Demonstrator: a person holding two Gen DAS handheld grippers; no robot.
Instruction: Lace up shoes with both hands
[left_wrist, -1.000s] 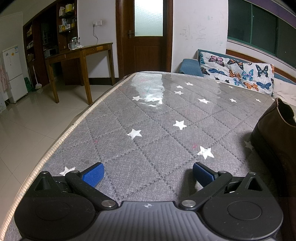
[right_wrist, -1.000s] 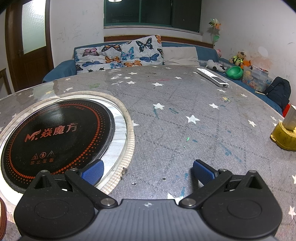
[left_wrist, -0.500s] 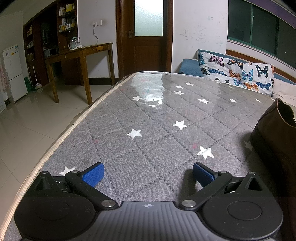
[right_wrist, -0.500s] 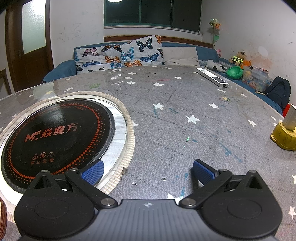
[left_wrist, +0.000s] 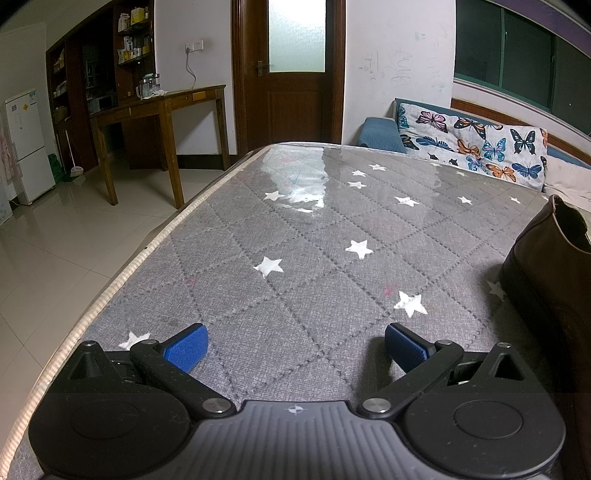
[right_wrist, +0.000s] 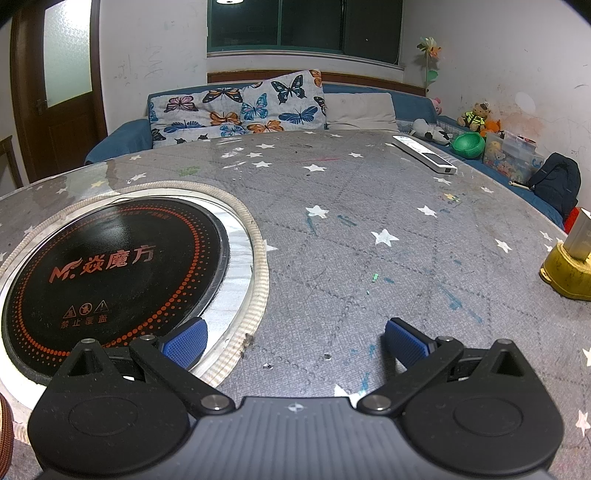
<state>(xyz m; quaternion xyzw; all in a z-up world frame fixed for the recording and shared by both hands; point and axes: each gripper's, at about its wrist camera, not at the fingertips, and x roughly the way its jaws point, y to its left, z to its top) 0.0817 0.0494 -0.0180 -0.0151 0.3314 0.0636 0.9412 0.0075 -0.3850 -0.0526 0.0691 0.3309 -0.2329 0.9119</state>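
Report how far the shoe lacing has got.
Done: nothing visible. The left gripper and right gripper are both open and empty, low over the star-patterned table cover.

In hand: nothing. The brown shoe stands untouched at the right edge of the left wrist view; its laces are out of sight.

Left: reach the shoe, take a lace end in each gripper, and do all the lacing.

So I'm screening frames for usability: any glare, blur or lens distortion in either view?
Left wrist view: white glare on the clear plastic film over the grey star-patterned tabletop; the brown leather shoe is cropped at the dim right edge. Right wrist view: sharp, the table edge bowed by the fisheye, faint sheen on the round black induction cooktop.
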